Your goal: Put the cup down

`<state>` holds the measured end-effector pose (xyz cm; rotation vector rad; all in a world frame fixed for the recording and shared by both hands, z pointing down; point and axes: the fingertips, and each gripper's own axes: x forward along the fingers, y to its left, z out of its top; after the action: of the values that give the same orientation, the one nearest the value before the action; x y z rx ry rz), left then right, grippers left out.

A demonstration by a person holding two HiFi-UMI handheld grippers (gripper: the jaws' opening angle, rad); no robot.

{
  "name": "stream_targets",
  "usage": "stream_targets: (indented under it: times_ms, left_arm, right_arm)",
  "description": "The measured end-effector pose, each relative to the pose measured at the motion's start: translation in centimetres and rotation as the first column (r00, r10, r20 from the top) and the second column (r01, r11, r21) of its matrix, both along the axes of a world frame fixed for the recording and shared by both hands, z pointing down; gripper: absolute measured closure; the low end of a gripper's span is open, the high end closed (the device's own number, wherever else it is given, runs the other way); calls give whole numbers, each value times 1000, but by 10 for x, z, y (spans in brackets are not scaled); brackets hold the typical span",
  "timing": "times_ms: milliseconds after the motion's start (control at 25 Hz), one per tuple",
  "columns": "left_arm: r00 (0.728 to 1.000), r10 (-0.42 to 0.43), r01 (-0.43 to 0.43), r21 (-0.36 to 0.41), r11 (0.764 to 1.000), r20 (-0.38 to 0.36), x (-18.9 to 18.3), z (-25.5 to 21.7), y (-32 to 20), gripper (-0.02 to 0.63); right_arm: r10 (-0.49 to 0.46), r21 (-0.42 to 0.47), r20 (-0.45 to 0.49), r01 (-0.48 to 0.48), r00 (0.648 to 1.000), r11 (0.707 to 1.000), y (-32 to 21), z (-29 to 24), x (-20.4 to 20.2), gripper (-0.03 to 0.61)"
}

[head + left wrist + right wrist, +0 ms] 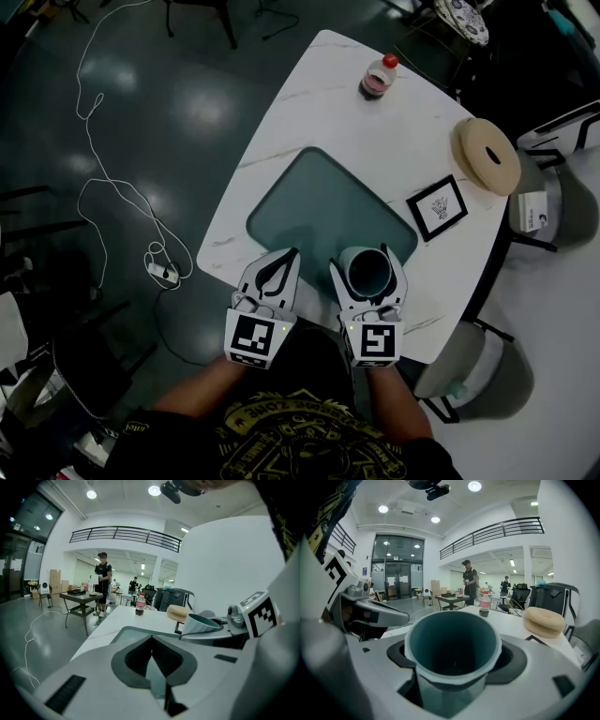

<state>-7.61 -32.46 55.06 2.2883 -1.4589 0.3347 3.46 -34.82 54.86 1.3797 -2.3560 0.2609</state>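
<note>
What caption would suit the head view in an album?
Right tongs hold a teal cup upright over the white table; left tongs shut and empty.

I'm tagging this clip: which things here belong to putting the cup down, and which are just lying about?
Job: cup, upright in the right gripper; teal mat, likely landing spot.
Lying about: bottle; beige ring; framed card; left gripper, shut, empty.

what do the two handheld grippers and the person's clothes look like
The left gripper and the right gripper are both white shells with dark grey pads lining two tapered jaws. Each carries a cube of black-and-white square markers at its rear. The person wears a dark shirt with a yellow print.
</note>
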Motion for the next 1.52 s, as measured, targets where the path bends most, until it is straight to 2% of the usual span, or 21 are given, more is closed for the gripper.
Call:
stream_targets:
  times_ms: [200,320,400,800,1200,1520]
  left_arm:
    - [1000,-20,20,-13,1000,18,1,7,-9,603]
    - [1000,-5,5,-19,1000,-5,14,11,-13,603]
    - [1000,0,0,-20,1000,-5,10,11,-13,603]
    - [1000,-21,21,-20,1000,6,-8,9,-11,603]
    - [1000,-24,24,-16,1000,3,-1,5,-17,603]
    - [999,-31,31,-6,999,11,7,-2,-13,603]
  right_arm:
    - [-36,-18,67,37,997,999,-4,16,-9,199]
    - [-27,-23,9,28,1000,999,-11,15,3,199]
    - [-20,-15,-14,20,1000,1000,-12,15,1,199]
    - [-16,15,12,15,1000,1000,-10,27,-7,196]
    - [-24,2,36,24,999,1000,-11,31,-1,184]
    - [-55,-2,64,55,996,998,-6,27,3,141]
